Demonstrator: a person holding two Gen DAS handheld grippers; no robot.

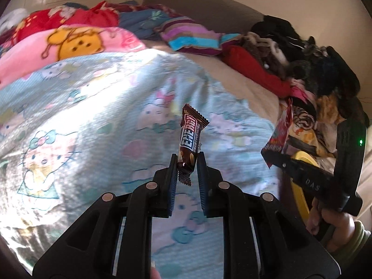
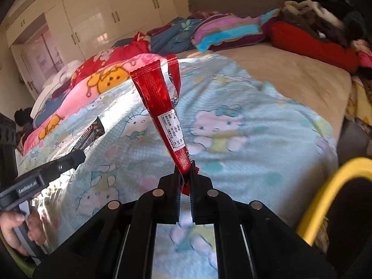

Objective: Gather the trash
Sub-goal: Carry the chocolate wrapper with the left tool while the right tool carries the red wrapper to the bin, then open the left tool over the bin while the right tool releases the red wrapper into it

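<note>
My left gripper [image 1: 187, 160] is shut on the lower end of a brown snack-bar wrapper [image 1: 191, 134], which stands up above a pale blue cartoon-print quilt [image 1: 97, 107]. My right gripper [image 2: 185, 169] is shut on the narrow end of a long red wrapper [image 2: 162, 107], lifted over the same quilt [image 2: 232, 125]. The left wrist view shows the right gripper [image 1: 276, 157] at the right edge with the red wrapper [image 1: 282, 127]. In the right wrist view the left gripper [image 2: 76, 155] sits at the left with the brown wrapper [image 2: 89, 134].
A yellow-rimmed bin [image 2: 325, 193] stands beside the bed at lower right, also seen as a yellow rim [image 1: 302, 160] behind the right gripper. Piled clothes [image 1: 302, 53] lie at the bed's right side, a pink blanket [image 1: 69, 44] and pillows farther back. White wardrobes [image 2: 93, 21] line the wall.
</note>
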